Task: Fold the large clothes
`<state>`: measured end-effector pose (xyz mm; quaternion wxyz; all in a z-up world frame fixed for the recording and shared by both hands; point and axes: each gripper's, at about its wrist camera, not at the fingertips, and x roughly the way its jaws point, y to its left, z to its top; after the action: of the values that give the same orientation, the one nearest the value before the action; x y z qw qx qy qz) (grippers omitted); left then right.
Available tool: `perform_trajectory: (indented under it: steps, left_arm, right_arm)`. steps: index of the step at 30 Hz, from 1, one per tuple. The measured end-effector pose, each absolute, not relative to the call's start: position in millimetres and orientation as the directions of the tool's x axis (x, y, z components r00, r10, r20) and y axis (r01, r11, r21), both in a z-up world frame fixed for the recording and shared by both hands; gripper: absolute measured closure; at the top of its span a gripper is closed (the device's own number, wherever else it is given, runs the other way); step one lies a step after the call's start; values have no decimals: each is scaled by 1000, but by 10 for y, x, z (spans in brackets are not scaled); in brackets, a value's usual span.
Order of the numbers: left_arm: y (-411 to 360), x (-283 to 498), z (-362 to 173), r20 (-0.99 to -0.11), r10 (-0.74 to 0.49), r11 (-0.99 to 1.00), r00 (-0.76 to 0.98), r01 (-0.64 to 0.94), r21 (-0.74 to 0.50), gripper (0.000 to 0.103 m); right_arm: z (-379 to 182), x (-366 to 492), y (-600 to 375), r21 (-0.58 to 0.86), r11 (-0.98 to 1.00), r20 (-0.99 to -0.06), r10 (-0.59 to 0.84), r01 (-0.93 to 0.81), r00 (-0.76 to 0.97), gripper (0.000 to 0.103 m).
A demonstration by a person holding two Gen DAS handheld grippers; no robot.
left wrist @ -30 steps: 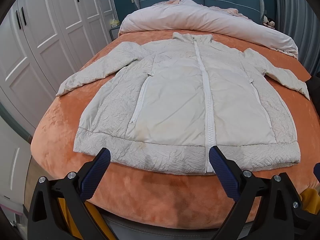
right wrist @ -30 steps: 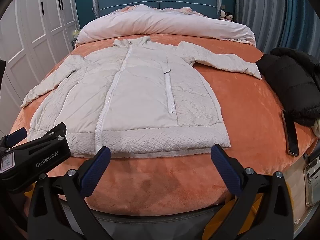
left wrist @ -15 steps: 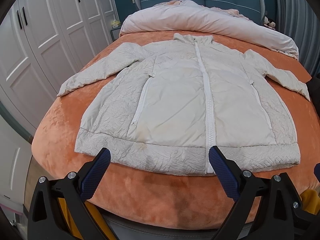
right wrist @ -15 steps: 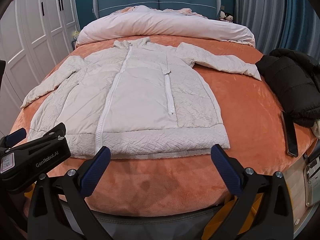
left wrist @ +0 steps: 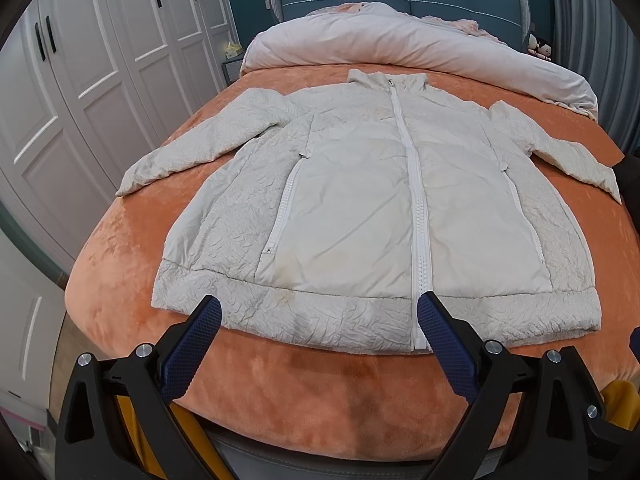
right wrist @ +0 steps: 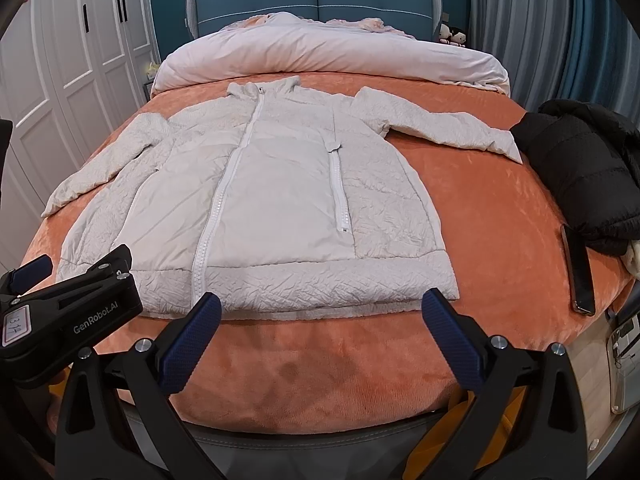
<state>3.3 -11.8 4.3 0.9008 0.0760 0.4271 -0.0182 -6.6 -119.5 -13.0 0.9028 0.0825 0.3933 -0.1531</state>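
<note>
A cream zip-up jacket (left wrist: 360, 208) lies flat and front-up on the orange bedspread (left wrist: 120, 264), sleeves spread out to both sides, hem toward me. It also shows in the right wrist view (right wrist: 276, 200). My left gripper (left wrist: 318, 312) is open and empty, hovering at the hem near the foot of the bed. My right gripper (right wrist: 320, 308) is open and empty, just short of the hem. The left gripper's body (right wrist: 68, 312) shows at the lower left of the right wrist view.
A rolled pale duvet (right wrist: 328, 60) lies across the head of the bed. A black puffer jacket (right wrist: 580, 172) and a dark phone (right wrist: 578, 272) lie on the bed's right side. White wardrobe doors (left wrist: 80, 80) stand to the left.
Both grippers have drifted slightly forward toward the jacket hem. The jacket has not moved.
</note>
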Motion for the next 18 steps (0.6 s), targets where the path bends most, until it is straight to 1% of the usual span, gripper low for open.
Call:
perform_trajectory:
  steps: [18]
  left_arm:
    - [-116, 45, 69, -769, 36, 988, 638, 94, 124, 9]
  right_arm:
    - [-113, -63, -1206, 29, 939, -732, -212, 341, 647, 5]
